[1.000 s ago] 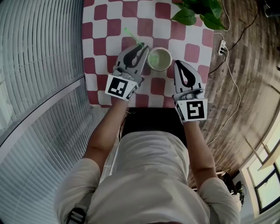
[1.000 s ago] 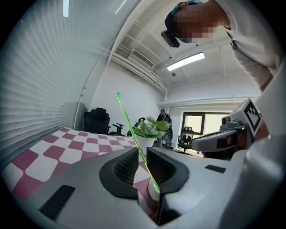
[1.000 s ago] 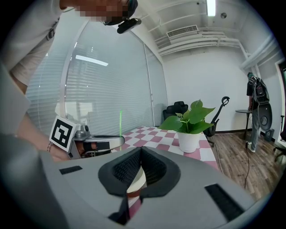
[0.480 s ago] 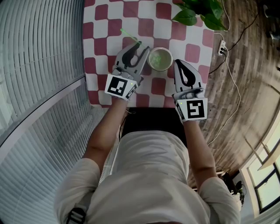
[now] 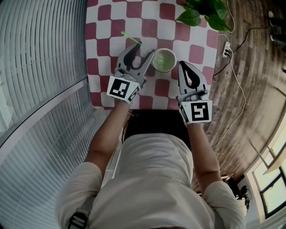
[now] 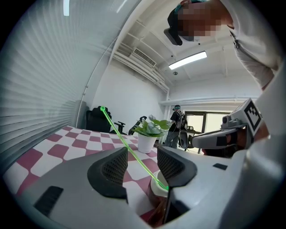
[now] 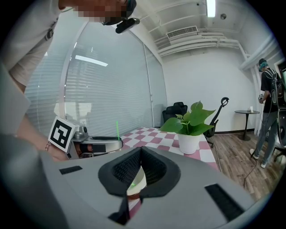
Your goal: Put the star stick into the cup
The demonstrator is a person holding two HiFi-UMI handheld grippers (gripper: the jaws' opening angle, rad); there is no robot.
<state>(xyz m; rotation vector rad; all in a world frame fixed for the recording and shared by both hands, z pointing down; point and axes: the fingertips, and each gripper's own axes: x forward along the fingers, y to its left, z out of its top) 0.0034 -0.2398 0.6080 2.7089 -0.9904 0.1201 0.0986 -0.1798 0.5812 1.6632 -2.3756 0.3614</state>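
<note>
A thin green star stick [image 5: 131, 38] leans up and to the left out of the white cup [image 5: 164, 60] on the checkered table [image 5: 103, 22]. My left gripper [image 5: 143, 48] sits just left of the cup. Its jaws have just been opening, and the stick [image 6: 120, 136] runs through the gap without touching either pad, its lower end inside the cup's rim [image 6: 157, 182]. My right gripper [image 5: 182, 65] rests just right of the cup, shut with nothing in it. In the right gripper view the cup [image 7: 135, 182] shows behind the closed jaws, with the left gripper [image 7: 98, 144] beyond.
A potted green plant [image 5: 201, 13] stands at the table's far right corner. A power strip [image 5: 226, 48] and cable lie on the wooden floor to the right. Window blinds run along the left. A person [image 7: 270, 112] stands far off in the room.
The left gripper's jaws have spread apart and let go of the stick. The stick's top has tipped a little further to the left. The right gripper has not moved.
</note>
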